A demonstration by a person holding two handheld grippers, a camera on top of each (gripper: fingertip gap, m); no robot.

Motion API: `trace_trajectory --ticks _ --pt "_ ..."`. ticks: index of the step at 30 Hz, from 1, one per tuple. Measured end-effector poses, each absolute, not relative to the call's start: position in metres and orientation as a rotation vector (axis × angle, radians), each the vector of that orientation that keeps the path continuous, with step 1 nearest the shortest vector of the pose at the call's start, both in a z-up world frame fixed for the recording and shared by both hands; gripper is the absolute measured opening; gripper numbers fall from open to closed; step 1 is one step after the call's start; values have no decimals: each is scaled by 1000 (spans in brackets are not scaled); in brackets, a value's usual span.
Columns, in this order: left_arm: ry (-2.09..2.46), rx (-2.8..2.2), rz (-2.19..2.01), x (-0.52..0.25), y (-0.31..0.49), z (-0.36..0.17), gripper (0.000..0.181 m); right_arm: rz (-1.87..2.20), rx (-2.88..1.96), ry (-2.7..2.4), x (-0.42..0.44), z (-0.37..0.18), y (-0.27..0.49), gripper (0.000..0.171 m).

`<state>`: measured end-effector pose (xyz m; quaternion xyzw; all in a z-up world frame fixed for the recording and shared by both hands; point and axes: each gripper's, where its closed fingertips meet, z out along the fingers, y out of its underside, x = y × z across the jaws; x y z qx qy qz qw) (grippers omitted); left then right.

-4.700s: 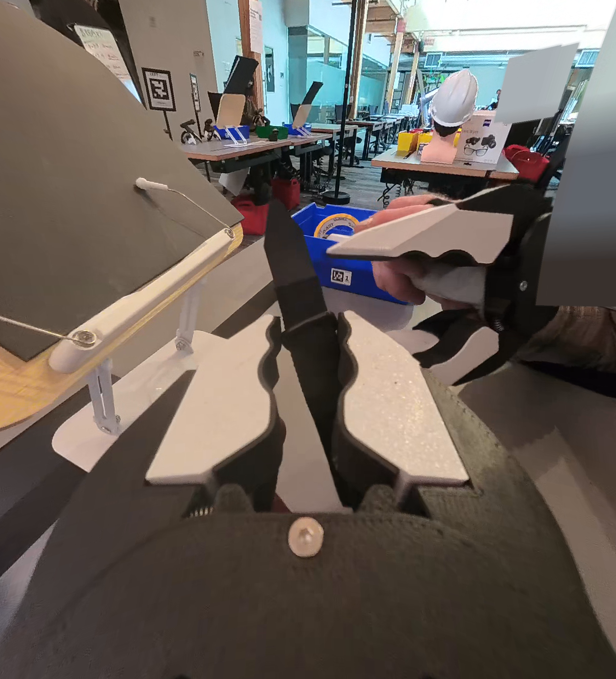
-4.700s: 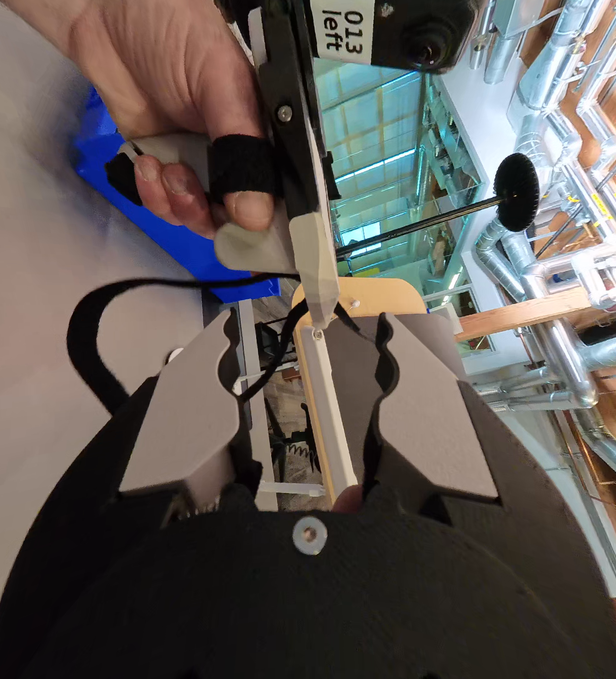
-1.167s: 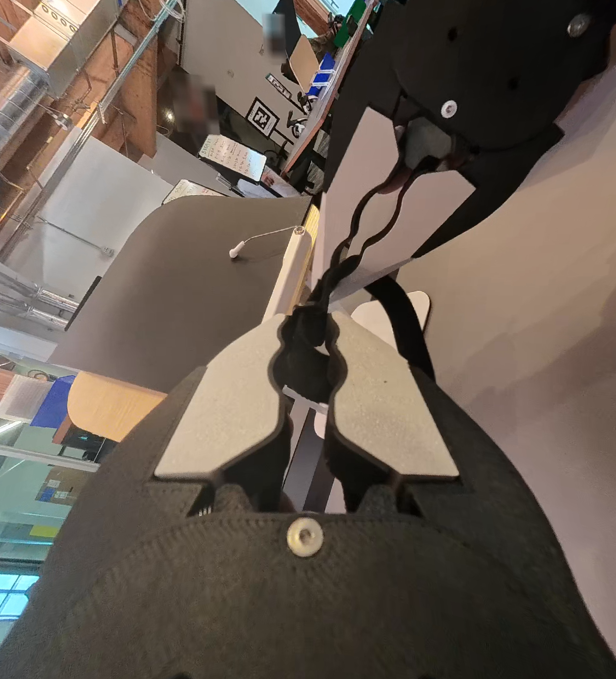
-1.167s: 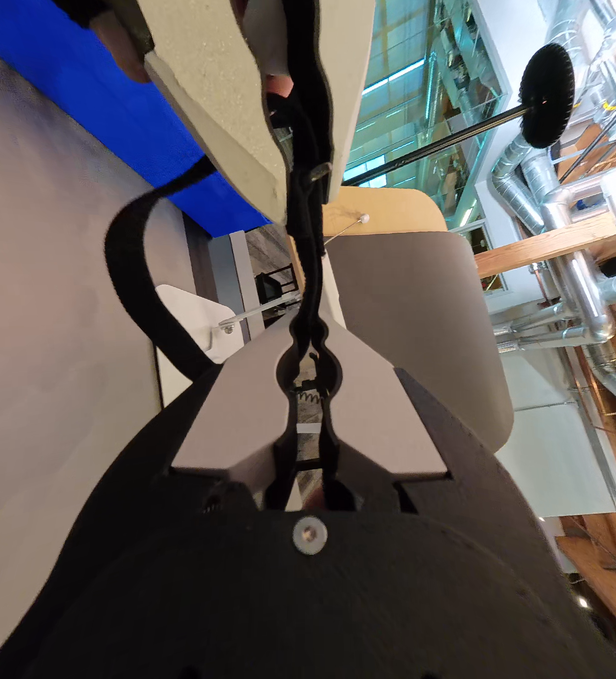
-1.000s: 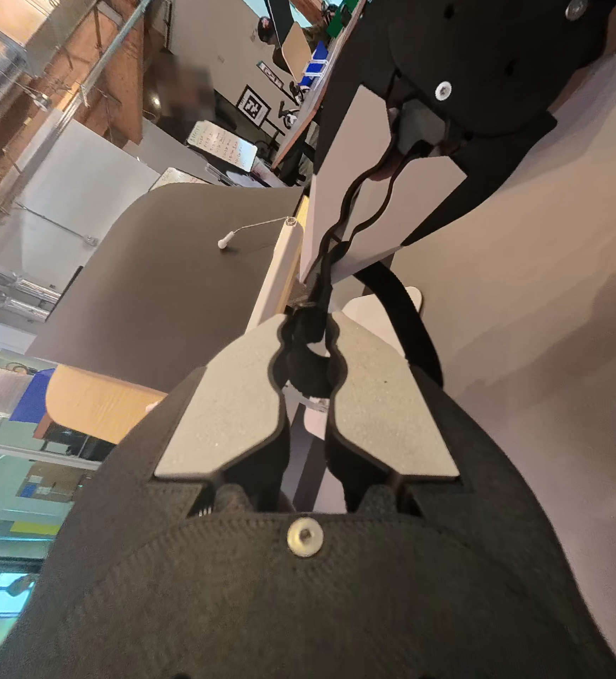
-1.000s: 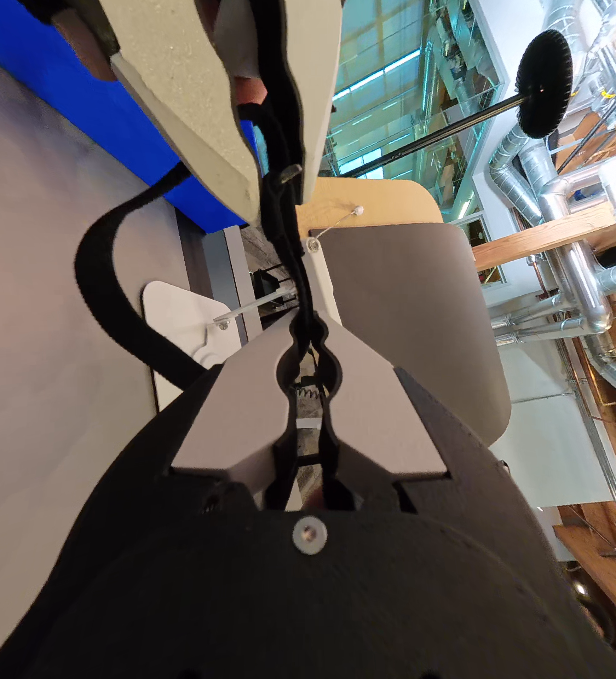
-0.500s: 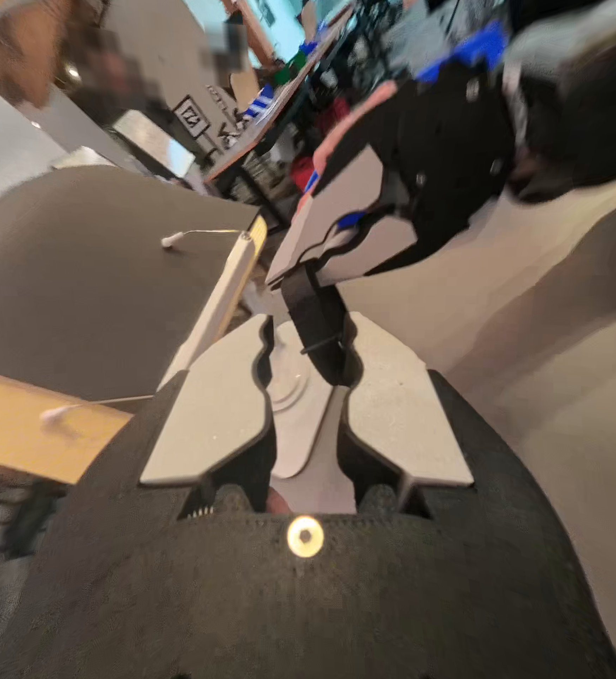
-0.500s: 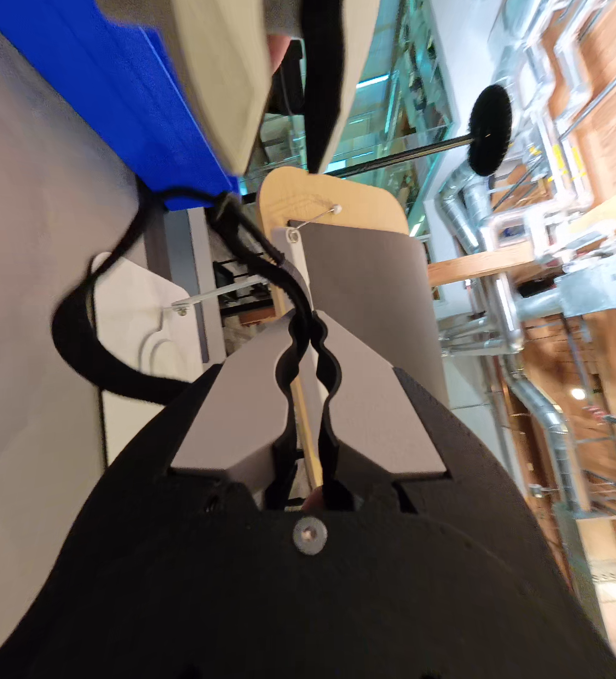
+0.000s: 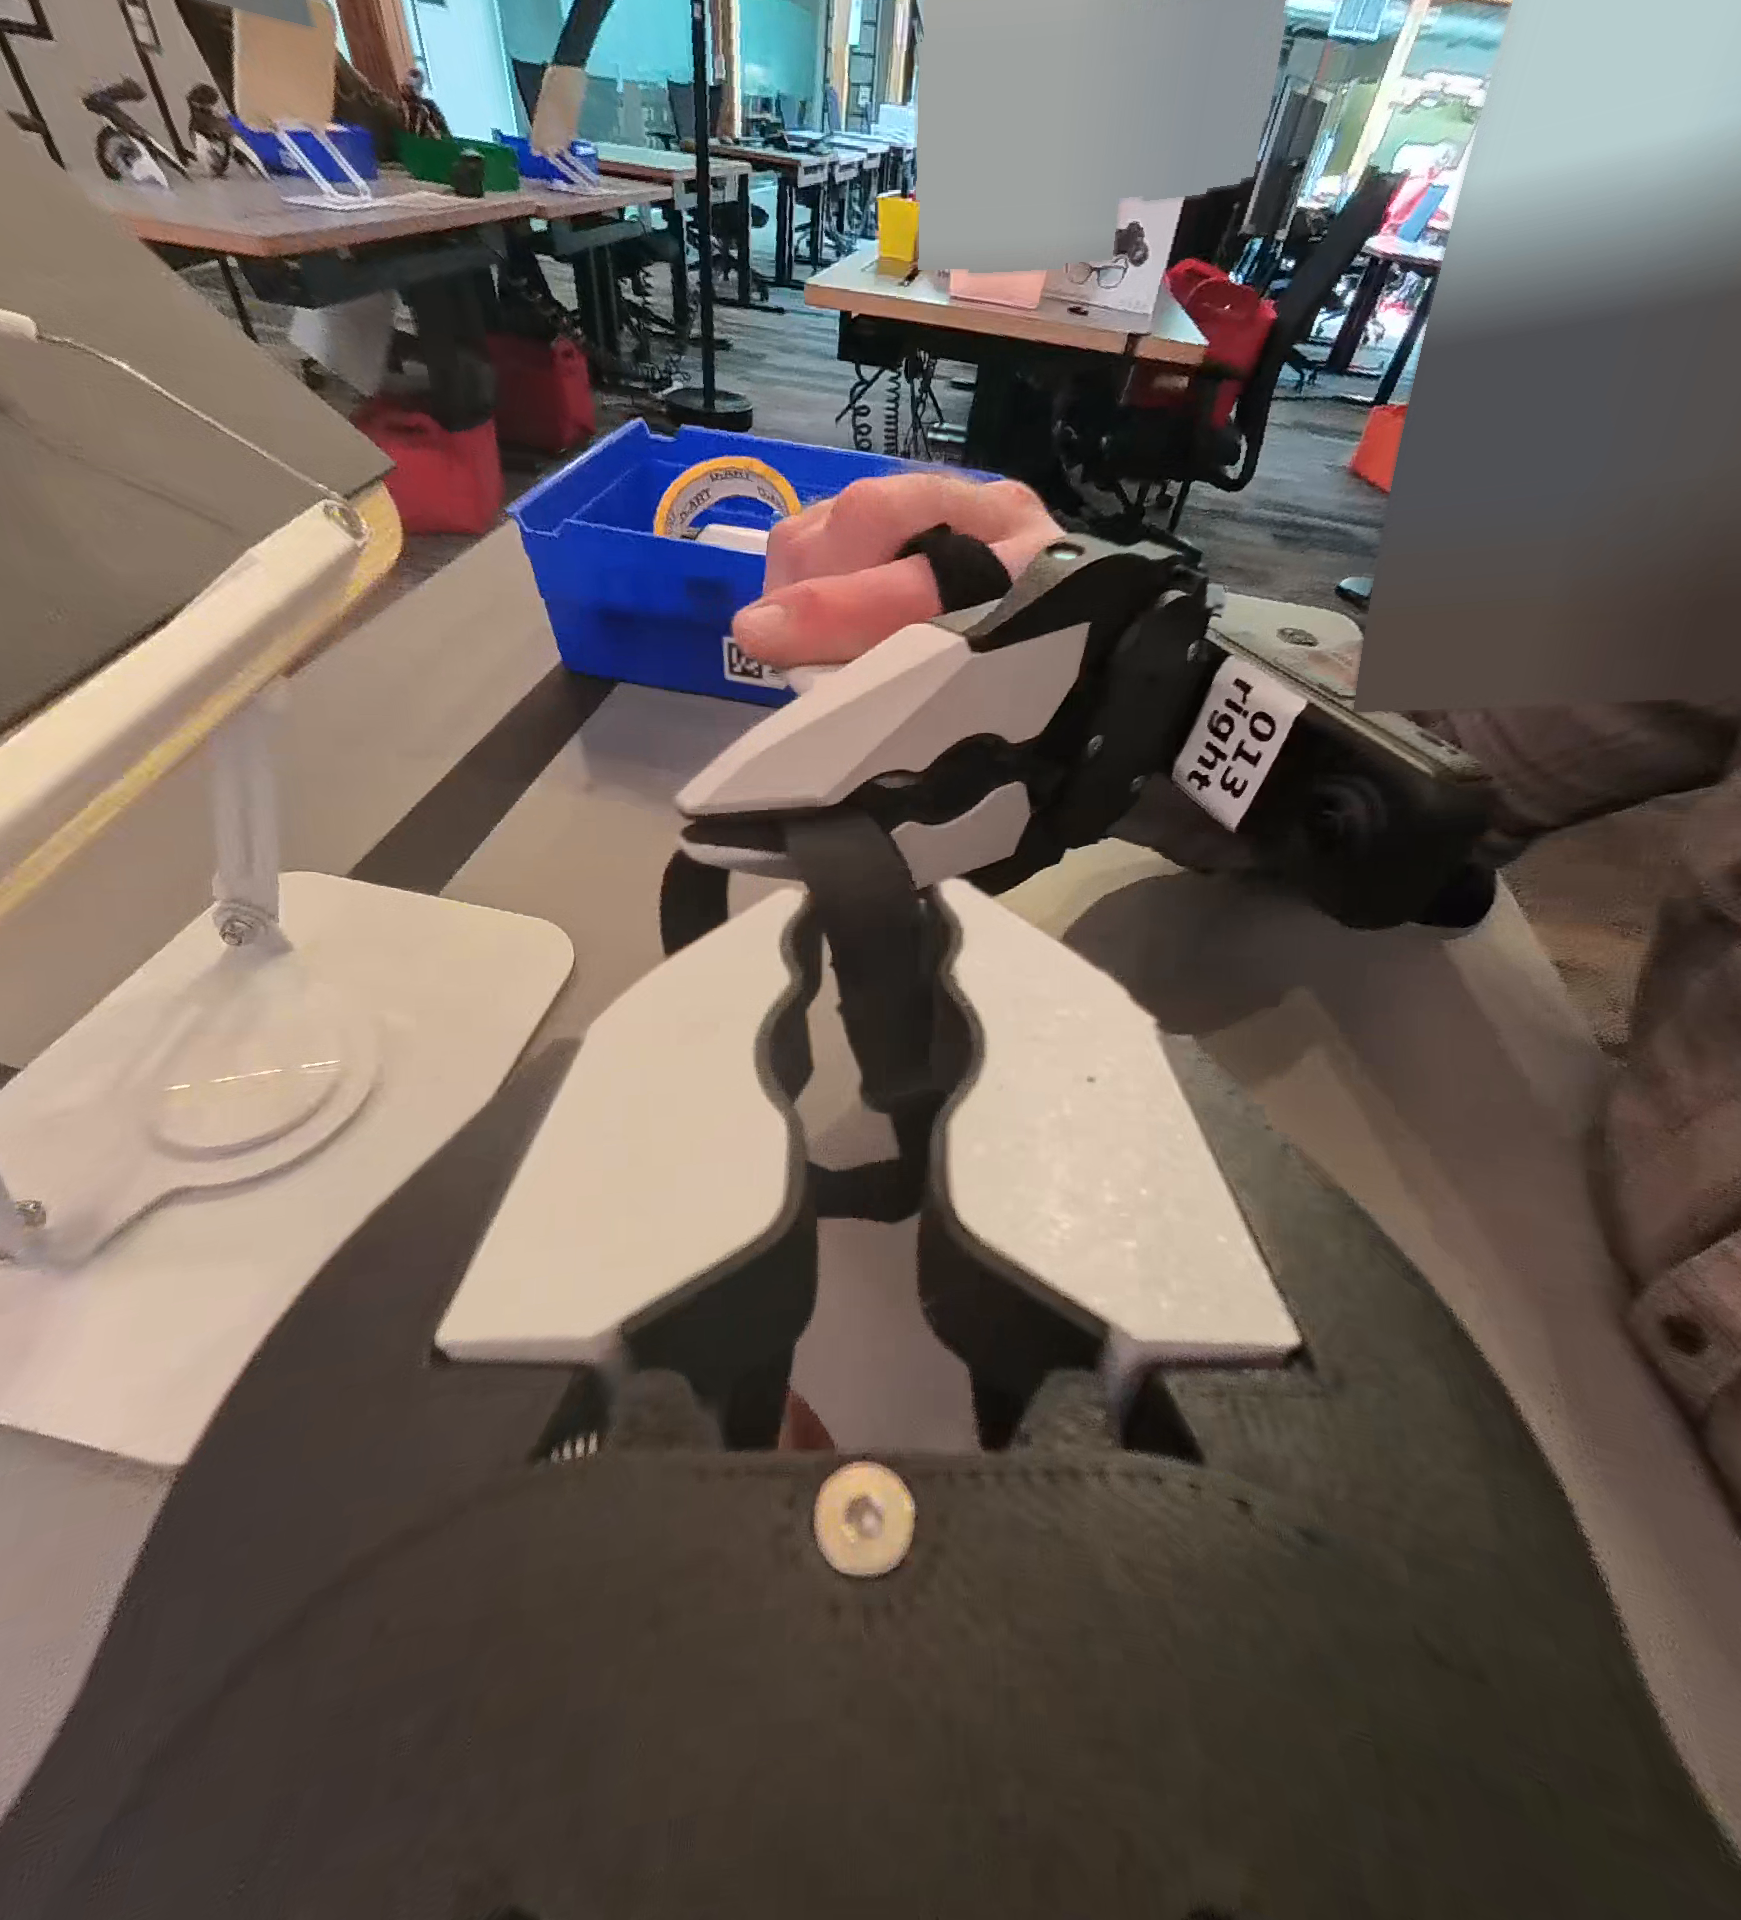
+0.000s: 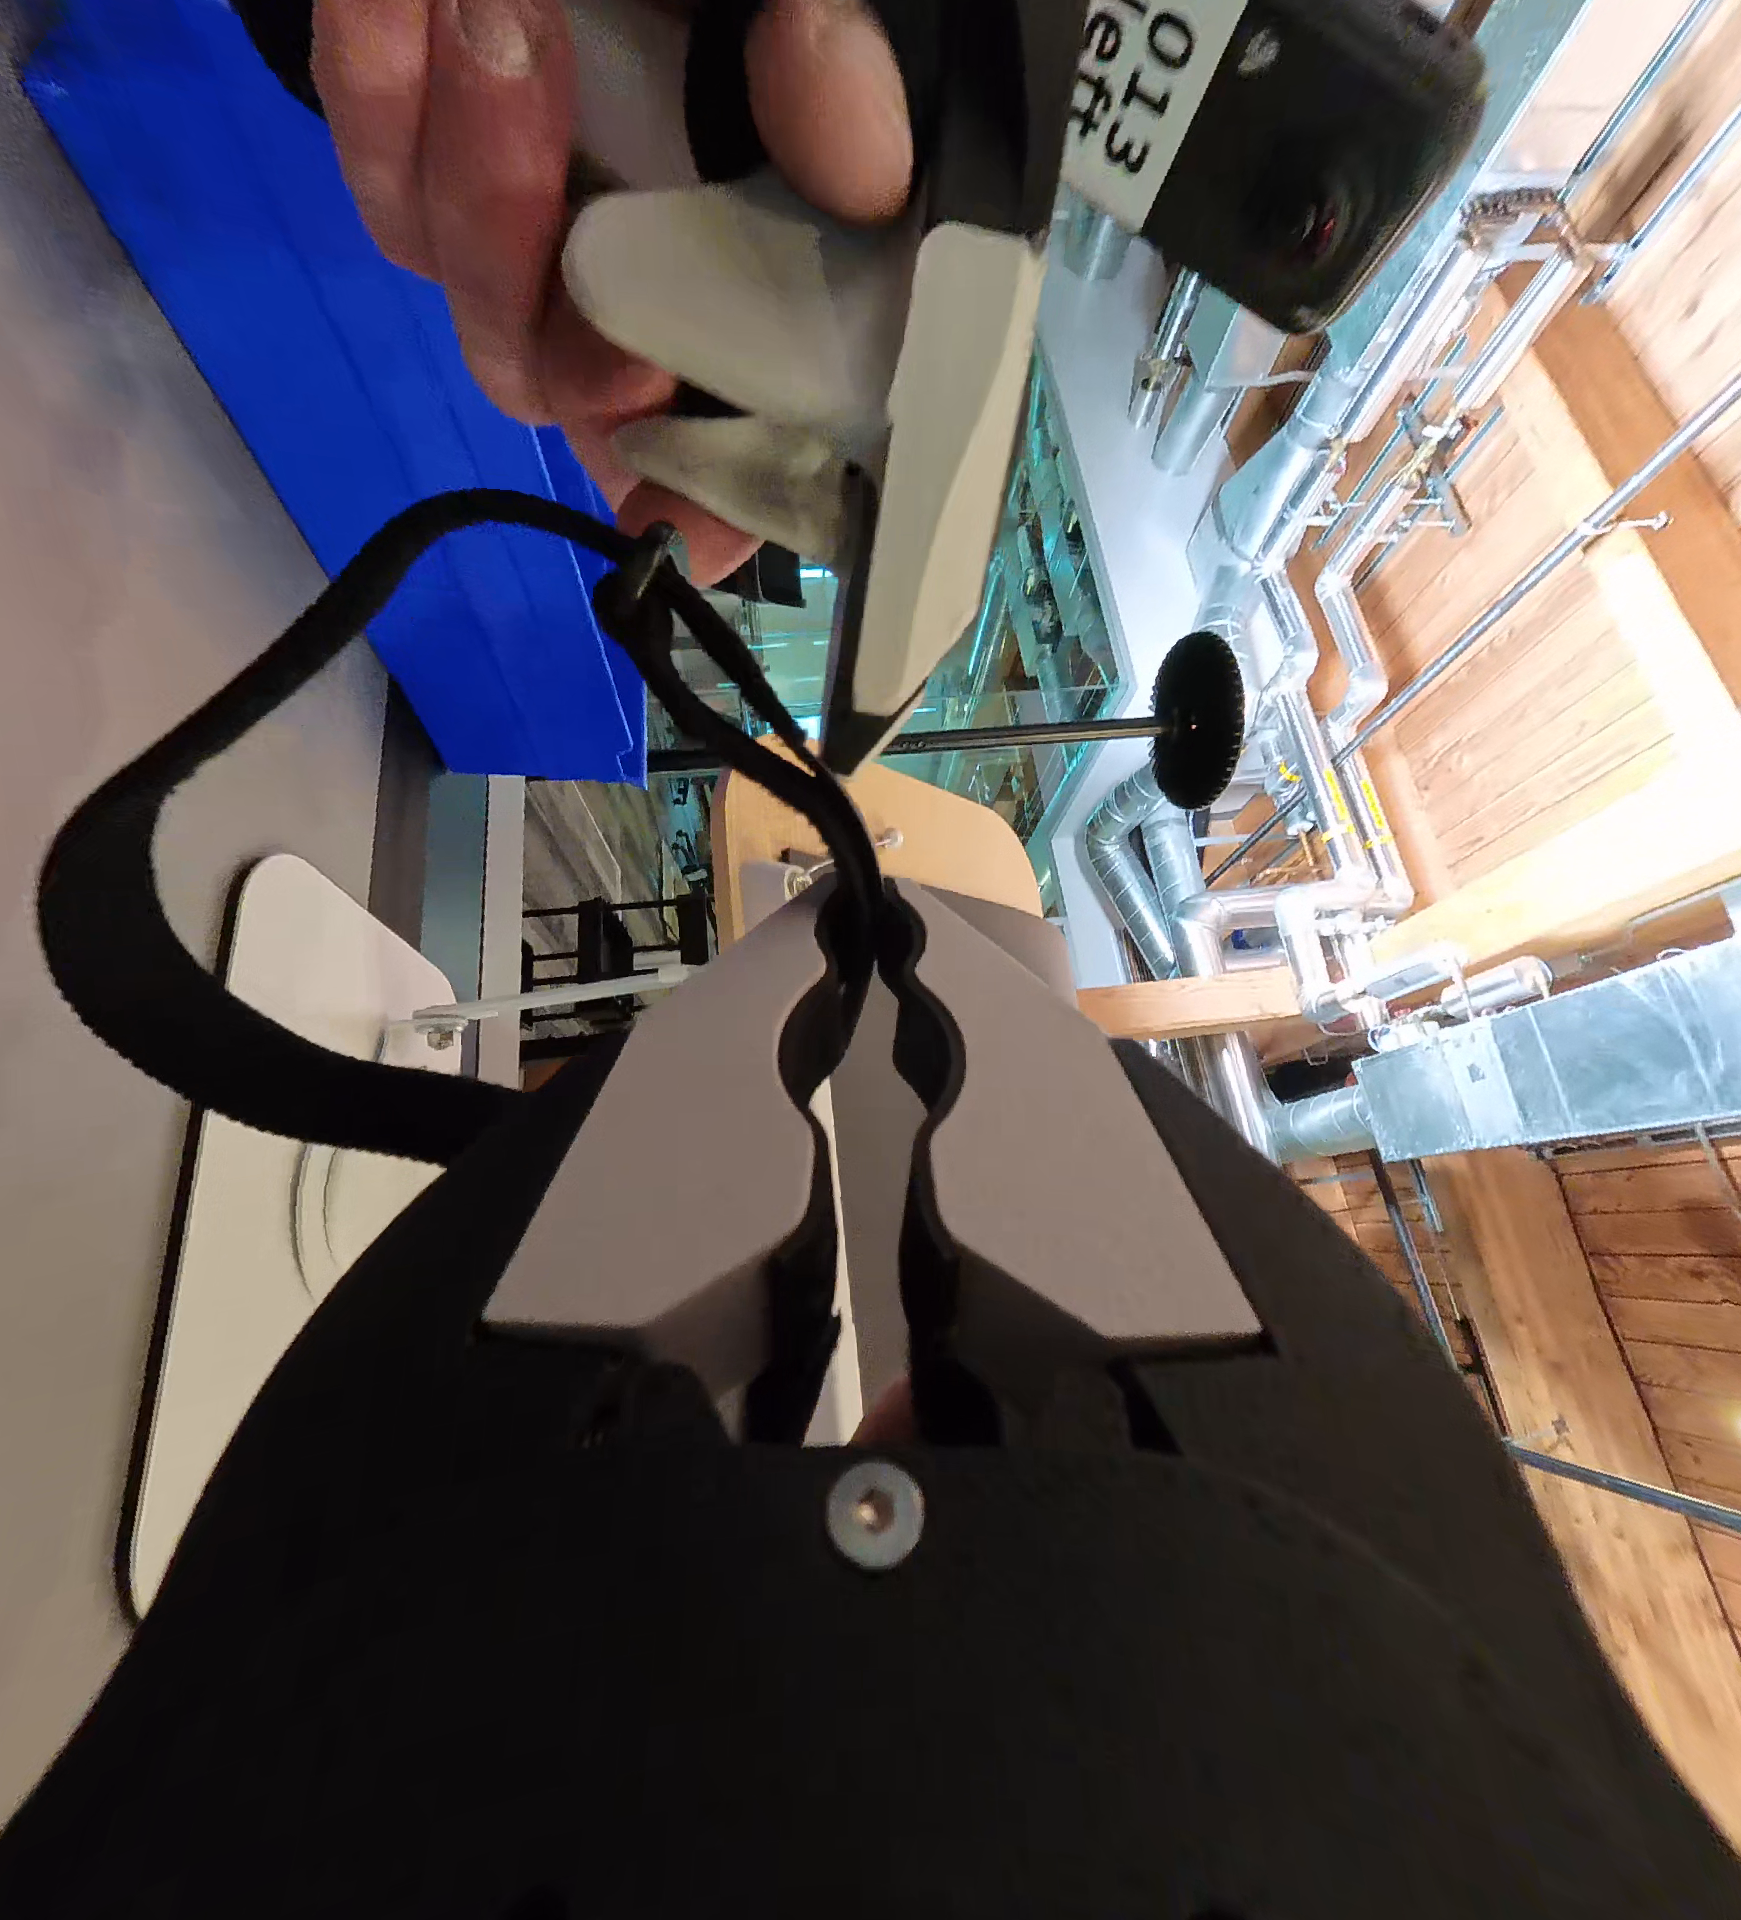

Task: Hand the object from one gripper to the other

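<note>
The object is a black strap [image 9: 881, 977] with a small clip. My right gripper [image 10: 866, 899] is shut on it at the fingertips. The strap [image 10: 118, 935] loops out to the left of that gripper and back under it. In the left wrist view the right gripper [image 9: 710, 821] is held by a hand just ahead, with the strap hanging down from it. My left gripper [image 9: 866, 894] is open. The strap hangs loosely in the gap between its jaws. In the right wrist view the left gripper [image 10: 845, 468] is close above, next to the strap's clip [image 10: 637, 561].
A blue bin [image 9: 637, 582] holding a yellow tape roll [image 9: 731, 499] stands on the grey table [image 9: 492, 665] behind the grippers. A white stand base [image 9: 222, 1091] carrying a tilted dark panel [image 9: 66, 468] is at the left. A person's plaid sleeve [image 9: 1728, 1039] is at the right.
My left gripper has opened and let go of the strap, which both grippers held a second ago. The right gripper keeps its hold. The grippers have drawn a little apart.
</note>
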<state>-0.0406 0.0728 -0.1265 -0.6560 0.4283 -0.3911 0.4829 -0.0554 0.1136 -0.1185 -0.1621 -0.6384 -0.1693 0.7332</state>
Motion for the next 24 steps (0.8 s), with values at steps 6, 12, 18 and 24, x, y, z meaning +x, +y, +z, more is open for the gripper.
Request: trace_trajectory --ticks 6,12,18,24 --pt "1045 -1592 -1062 -36 68 -130 14 -347 -313 -1377 -57 -113 103 0" --pt "1024 -1596 -1100 -37 72 -134 33 -331 -292 -1361 -56 -108 97 0" --pt "1064 -1571 -1111 -32 65 -135 12 -333 -299 -1370 -56 -110 97 0" --pt "1058 -1555 -1068 -32 68 -133 5 -314 -357 -1378 -56 -112 103 8"
